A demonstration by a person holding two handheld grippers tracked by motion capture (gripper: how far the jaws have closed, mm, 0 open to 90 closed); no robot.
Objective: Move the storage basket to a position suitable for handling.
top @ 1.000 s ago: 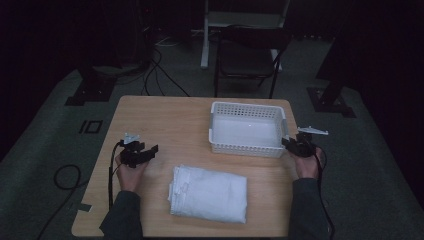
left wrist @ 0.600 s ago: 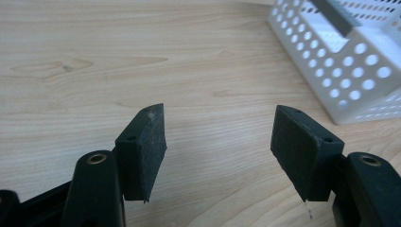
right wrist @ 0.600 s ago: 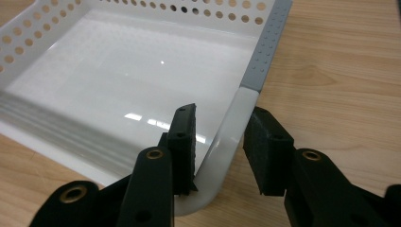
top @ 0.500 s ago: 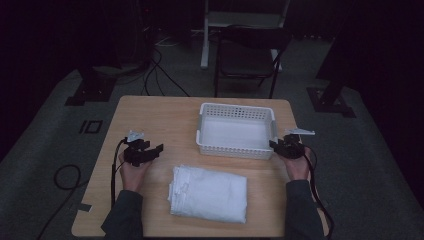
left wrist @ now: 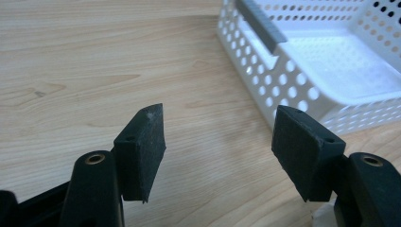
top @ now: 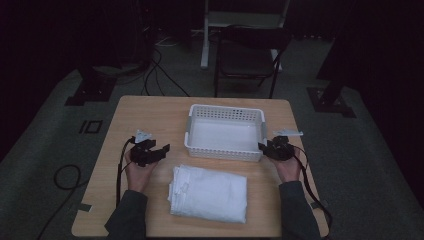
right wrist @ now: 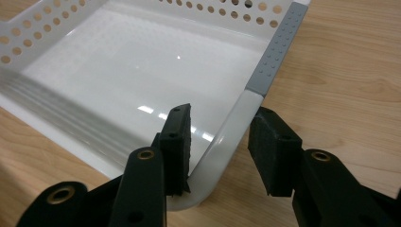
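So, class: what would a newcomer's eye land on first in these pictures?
Probably the white perforated basket at the back middle of the wooden table, with the right claw straddling its near right corner rim, not fully closed. Next, the folded white cloth lying in front of it, and the left claw open above bare wood.

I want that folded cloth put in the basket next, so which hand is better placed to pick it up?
Left. The left gripper is open and free beside the folded cloth, while the right gripper straddles the basket rim.
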